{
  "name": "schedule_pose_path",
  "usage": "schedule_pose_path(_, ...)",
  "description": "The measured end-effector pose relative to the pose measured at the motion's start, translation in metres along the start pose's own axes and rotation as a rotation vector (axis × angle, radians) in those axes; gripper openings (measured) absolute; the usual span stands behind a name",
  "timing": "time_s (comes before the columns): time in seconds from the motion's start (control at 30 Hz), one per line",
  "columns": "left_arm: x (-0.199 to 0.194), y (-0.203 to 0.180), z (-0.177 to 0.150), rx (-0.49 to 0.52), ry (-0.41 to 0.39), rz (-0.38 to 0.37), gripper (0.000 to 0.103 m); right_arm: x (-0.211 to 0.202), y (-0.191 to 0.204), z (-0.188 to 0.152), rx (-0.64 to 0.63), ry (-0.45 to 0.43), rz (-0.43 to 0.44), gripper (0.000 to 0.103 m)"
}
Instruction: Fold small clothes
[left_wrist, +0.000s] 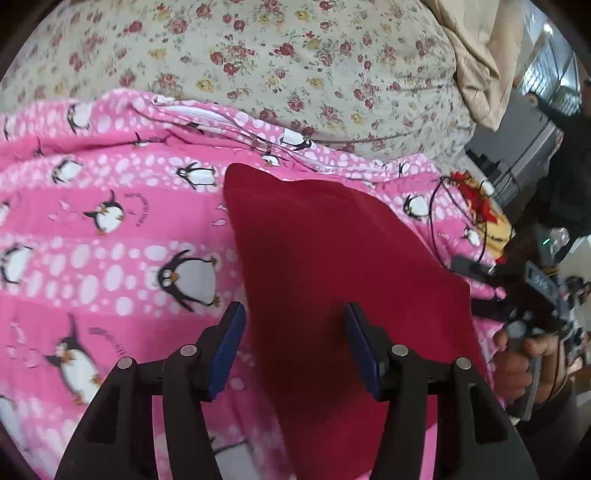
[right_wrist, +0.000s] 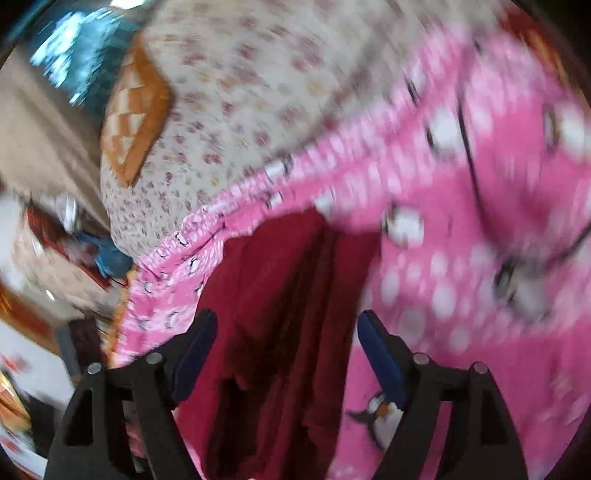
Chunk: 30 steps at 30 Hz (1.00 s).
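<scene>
While the red garment (left_wrist: 332, 266) lies on the pink penguin blanket (left_wrist: 110, 229), seemingly part-folded yet rumpled in the right view, left claw (left_wrist: 293, 347) and right claw (right_wrist: 286, 354) both apart, gripping nothing.

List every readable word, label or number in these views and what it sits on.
None can be read.
Curved dark lettering beside the penguins on the pink blanket: too small and blurred to read.
Pale label on the black device at the blanket's right edge: blurred, unreadable.
Red cloth: no text visible.
Right wrist view: motion blur, nothing readable.
</scene>
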<state>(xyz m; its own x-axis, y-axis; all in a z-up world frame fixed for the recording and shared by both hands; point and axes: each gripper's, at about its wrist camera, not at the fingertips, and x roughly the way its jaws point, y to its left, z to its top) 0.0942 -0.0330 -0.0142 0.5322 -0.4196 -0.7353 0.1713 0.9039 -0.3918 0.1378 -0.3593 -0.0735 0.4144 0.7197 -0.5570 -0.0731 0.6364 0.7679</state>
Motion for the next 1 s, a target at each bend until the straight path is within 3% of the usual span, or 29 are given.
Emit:
schedule_pose_path(0.13, 0.010, 0.013, 0.003, -0.024, -0.028, -0.076, 0.042, 0.009, -0.011, -0.002, 0.040, 0.006, 0.062, 0.082)
schedule_pose_path(0.23, 0.019, 0.023, 0.000, -0.043, -0.031, -0.124, 0.050, 0.018, -0.009, -0.001, 0.012, 0.033, 0.114, 0.082)
schedule_pose_path(0.33, 0.027, 0.027, 0.001, -0.089, -0.007, -0.193, 0.051, 0.027, -0.006, 0.002, -0.029, 0.042, 0.109, 0.085)
schedule_pose_path(0.5, 0.030, 0.027, 0.002, -0.104, 0.001, -0.218, 0.051, 0.028, 0.003, 0.003, -0.109, 0.062, 0.115, 0.089)
schedule_pose_path(0.6, 0.029, 0.031, 0.003, -0.115, 0.000, -0.215, 0.051, 0.035, 0.015, -0.004, -0.266, 0.077, -0.021, 0.075)
schedule_pose_path(0.73, 0.031, 0.037, 0.004, -0.146, -0.003, -0.219, 0.053, 0.035, 0.011, -0.001, -0.215, 0.046, -0.031, 0.059)
schedule_pose_path(1.0, 0.034, 0.032, 0.001, -0.114, -0.020, -0.222, 0.065, 0.038, 0.010, -0.004, -0.230, 0.072, -0.032, 0.062)
